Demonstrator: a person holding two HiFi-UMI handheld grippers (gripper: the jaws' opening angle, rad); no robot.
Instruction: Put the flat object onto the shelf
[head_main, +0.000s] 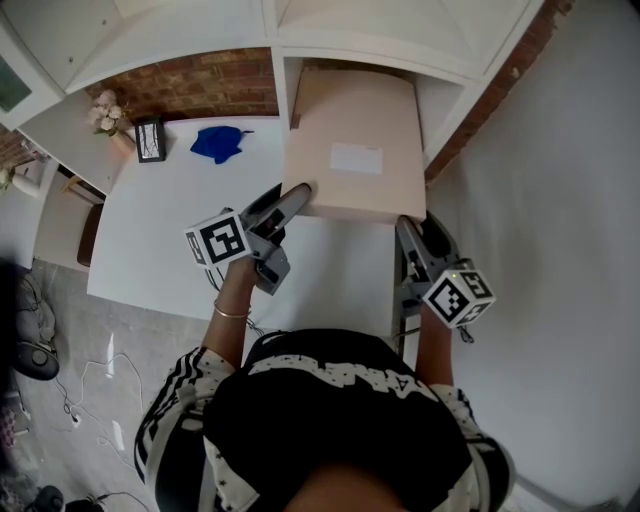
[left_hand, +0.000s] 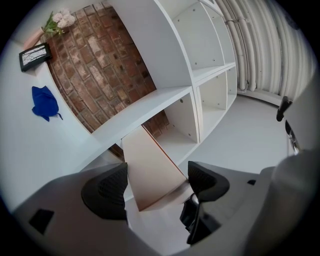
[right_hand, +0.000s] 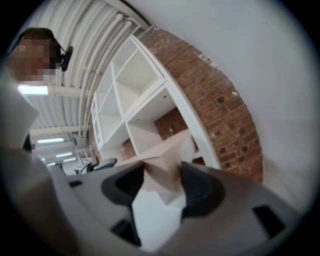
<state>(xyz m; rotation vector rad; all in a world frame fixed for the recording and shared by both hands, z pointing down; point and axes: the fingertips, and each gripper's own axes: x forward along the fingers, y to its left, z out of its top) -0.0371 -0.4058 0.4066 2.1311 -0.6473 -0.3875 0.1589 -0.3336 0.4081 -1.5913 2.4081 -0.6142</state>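
Observation:
A flat beige box (head_main: 350, 150) with a white label lies level, its far end inside an open compartment of the white shelf unit (head_main: 275, 50). My left gripper (head_main: 298, 192) is shut on its near left corner, and my right gripper (head_main: 410, 225) is shut on its near right corner. In the left gripper view the box (left_hand: 150, 165) runs from between the pads of the left gripper (left_hand: 157, 185) toward the shelf compartment (left_hand: 185, 120). In the right gripper view a corner of the box (right_hand: 165, 170) sits between the dark pads of the right gripper (right_hand: 160, 187).
A white table (head_main: 160, 230) at the left carries a blue cloth (head_main: 218, 143), a small black picture frame (head_main: 150, 139) and pale flowers (head_main: 107, 112). A brick wall (head_main: 200, 90) stands behind it. More shelf compartments (left_hand: 210, 35) rise above.

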